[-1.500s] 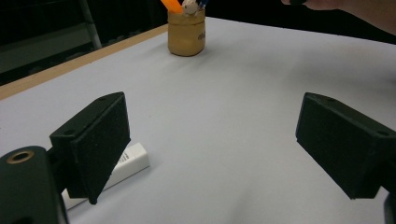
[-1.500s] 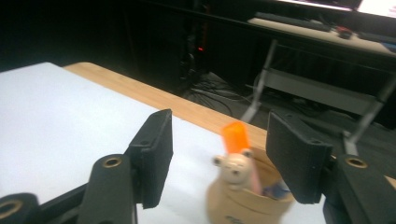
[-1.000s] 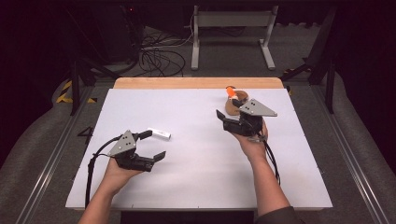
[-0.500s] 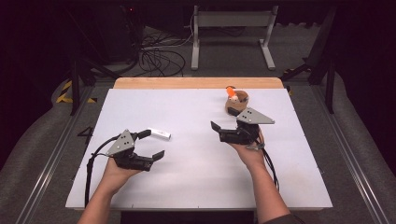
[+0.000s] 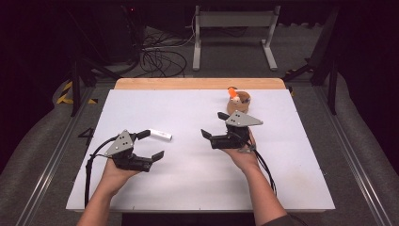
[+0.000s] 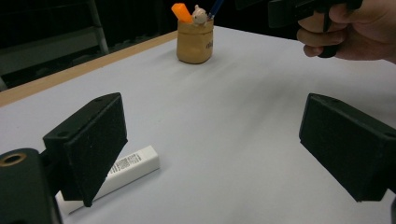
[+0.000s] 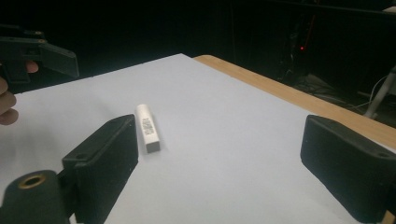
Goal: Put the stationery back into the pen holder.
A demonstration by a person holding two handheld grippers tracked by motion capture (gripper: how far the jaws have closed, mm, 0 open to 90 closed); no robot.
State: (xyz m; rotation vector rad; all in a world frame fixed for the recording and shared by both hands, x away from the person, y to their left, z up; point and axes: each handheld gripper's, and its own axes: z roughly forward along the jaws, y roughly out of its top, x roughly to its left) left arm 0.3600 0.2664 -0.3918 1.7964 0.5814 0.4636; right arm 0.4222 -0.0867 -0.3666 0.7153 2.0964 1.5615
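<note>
The right tongs (image 5: 212,129) had just been opening, nothing between the jaws, and faced the white eraser (image 5: 161,135) lying flat on the counter (image 5: 188,188), likely to pick it up. The left tongs (image 5: 150,144) rested beside it, spread wide and empty. A tan pen cup (image 5: 238,102) stood near the far wooden edge. The white counter was ringed by dark floor, cables (image 5: 157,54) and a metal stand (image 5: 233,21).

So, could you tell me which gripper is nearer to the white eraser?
Left. The left gripper has the white eraser just beyond its jaw; the right gripper hovers farther off, across bare table.
</note>
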